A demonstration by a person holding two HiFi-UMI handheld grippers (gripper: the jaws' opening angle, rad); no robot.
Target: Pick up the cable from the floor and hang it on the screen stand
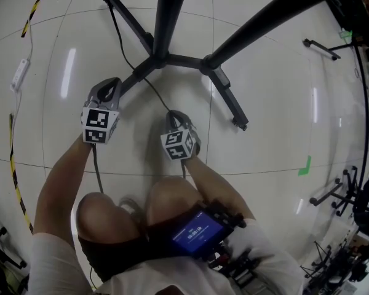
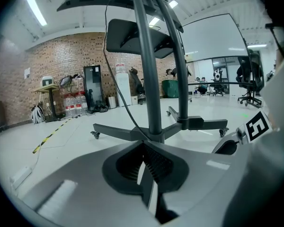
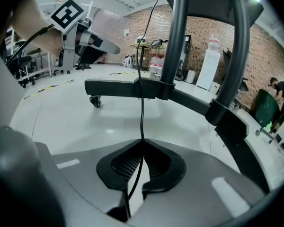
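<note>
Thin, limp and light (likely slippery), the cable (image 3: 141, 103) runs from the right tool (image 3: 142, 148), which pinches it, up toward the screen stand (image 1: 165, 23). The left tool (image 2: 146, 148) is pressed together nearby, seemingly empty; of the 2, it should take hold higher up.

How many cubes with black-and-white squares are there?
2: the left cube sits on the left gripper, the right cube on the right gripper. I see no others.

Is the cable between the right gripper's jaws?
Yes: in the right gripper view the cable comes down from above and passes between the closed jaws of the right gripper.
</note>
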